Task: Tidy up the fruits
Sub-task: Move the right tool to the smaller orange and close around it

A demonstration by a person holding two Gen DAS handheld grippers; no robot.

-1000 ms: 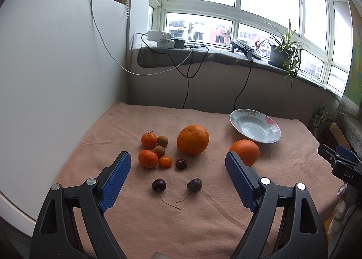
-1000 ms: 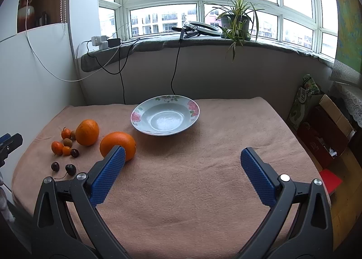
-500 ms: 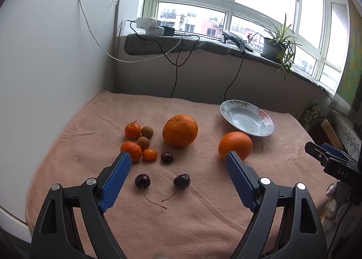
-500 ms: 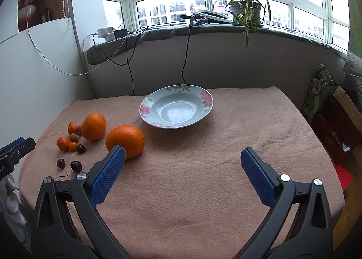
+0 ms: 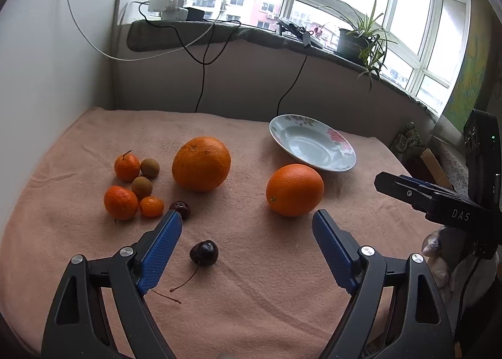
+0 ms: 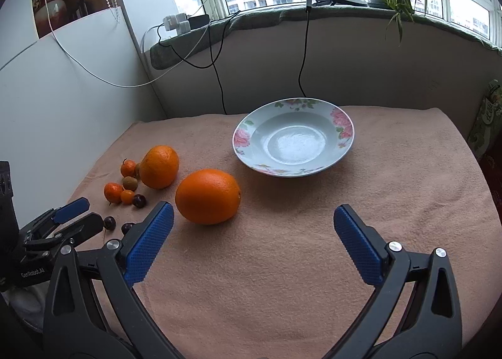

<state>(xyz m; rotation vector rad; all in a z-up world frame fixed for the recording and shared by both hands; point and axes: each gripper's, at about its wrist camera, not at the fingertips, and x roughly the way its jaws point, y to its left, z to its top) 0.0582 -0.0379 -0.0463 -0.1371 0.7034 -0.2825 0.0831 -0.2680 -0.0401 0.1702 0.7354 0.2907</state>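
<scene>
bare cloth (image 6: pixel 392 189) right of plate (image 6: pixel 342 152), small fruit cluster (image 5: pixel 138 186) crowds left

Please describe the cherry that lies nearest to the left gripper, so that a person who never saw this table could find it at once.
On the pink cloth, start at the flowered plate and come toward the camera past the two big oranges. There, between the open fingers of the left gripper, lies one dark cherry. Its long stem trails toward the camera, and it lies alone, apart from the small-fruit cluster on the left.
</scene>
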